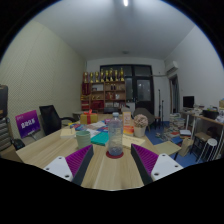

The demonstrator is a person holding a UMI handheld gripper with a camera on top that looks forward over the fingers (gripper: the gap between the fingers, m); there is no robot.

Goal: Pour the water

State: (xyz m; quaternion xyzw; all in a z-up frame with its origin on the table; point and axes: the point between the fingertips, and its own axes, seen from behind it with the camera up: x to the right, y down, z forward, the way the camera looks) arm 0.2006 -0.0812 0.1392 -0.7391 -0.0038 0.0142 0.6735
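A clear plastic water bottle (115, 134) stands upright on a dark red coaster (115, 153) on the light wooden table (60, 148). It is just ahead of my gripper (112, 161), in line with the gap between the fingers. Both purple pads (78, 160) show at either side, wide apart, with only bare table between them. The gripper is open and holds nothing. A small clear cup (83, 137) stands to the left of the bottle, a little farther off.
A teal box (101, 139) lies behind the bottle to its left. Black chairs (50, 119) and a purple sign (28, 124) stand at the left. Shelves (105, 93) line the far wall, and desks with clutter (185, 128) fill the right.
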